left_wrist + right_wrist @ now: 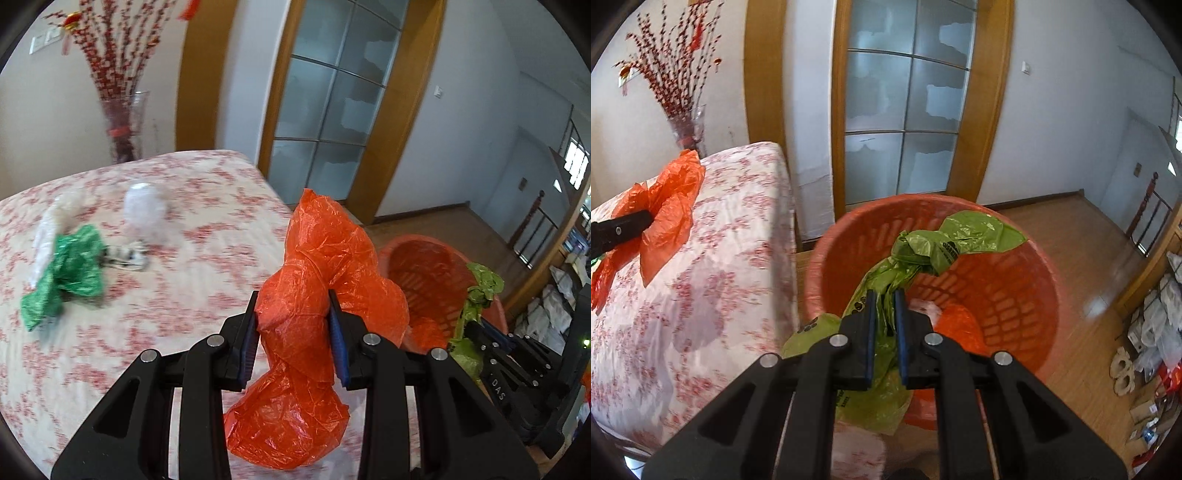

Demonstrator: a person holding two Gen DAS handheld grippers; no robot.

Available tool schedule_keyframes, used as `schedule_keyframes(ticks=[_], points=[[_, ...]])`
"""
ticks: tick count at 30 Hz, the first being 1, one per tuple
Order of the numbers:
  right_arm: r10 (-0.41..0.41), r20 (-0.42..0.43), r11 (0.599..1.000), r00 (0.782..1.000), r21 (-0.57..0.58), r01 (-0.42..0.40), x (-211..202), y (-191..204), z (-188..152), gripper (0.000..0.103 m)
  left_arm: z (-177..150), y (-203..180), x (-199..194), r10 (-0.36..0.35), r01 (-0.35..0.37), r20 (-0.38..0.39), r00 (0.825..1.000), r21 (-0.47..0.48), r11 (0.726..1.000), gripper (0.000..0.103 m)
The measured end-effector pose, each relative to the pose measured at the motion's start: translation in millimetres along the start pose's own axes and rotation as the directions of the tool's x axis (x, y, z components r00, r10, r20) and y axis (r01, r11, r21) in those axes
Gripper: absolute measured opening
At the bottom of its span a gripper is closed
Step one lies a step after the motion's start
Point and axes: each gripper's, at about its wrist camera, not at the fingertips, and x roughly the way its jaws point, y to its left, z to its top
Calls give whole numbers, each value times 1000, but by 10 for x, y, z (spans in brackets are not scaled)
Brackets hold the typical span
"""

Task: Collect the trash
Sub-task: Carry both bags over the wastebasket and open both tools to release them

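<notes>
Two grippers carry crumpled plastic bags toward an orange basket standing on the wood floor beside a table spread with a red-flowered cloth. The left gripper has its fingers clamped on a red bag, held above the table's near corner with the bag billowing above and drooping below the grip. The right gripper has its fingers pressed nearly together on the twisted neck of a green bag, whose knotted top already hangs over the basket's mouth; something red lies in the basket's bottom. Still on the table, well apart from both grippers, are a dark green wrapper, a white wad and another pale piece, all blurred. The bags look feather-light, thin and limp, likely slick and prone to cling or drift when let go; a pinch across a bunched or twisted part, as both grippers have, seems the surest hold, since a loose single layer could slide out. A glass vase of red branches stands behind the table.
</notes>
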Motion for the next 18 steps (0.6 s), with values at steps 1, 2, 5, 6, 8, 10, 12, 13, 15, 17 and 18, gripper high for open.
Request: schedule_keyframes(ticks=[1,2,5,6,8,10,12,13,15,17,18], points=[[-2,1,1000,1000,6,2,-3,-39,0,11,6,-68,24,-10,10,-3,1000,5,1000,34],[-3,2,1000,1000,16,3,-7,-99,-3,11,5,-114,37,-16,16,-4,1000,8,1000,34],[-6,10,999,1000,35,6,-21,-229,4,11,32,-282,93,-40,40,-6,999,17,999,34],[-5,15,999,1000,39,5,-28,-271,6,11,41,-333,113,-50,50,-6,999,18,999,34],[-6,24,999,1000,47,5,-43,-346,11,11,61,-418,163,-65,65,-8,998,22,998,34],[-3,30,998,1000,58,2,-48,-409,12,11,70,-504,196,-82,82,-15,997,22,996,34],[1,32,997,999,77,-4,-37,-488,5,11,63,-599,253,-98,98,-24,995,25,995,34],[1,31,996,1000,84,-4,-29,-519,0,11,60,-648,289,-105,106,-31,994,29,994,34],[-4,30,995,1000,97,1,2,-575,-8,11,58,-705,351,-115,116,-42,993,33,993,34],[-5,28,995,1000,100,2,14,-607,-22,11,59,-765,418,-125,127,-54,991,34,991,34],[-7,27,995,1000,100,4,28,-611,-27,11,60,-787,449,-130,132,-59,990,33,991,34]])
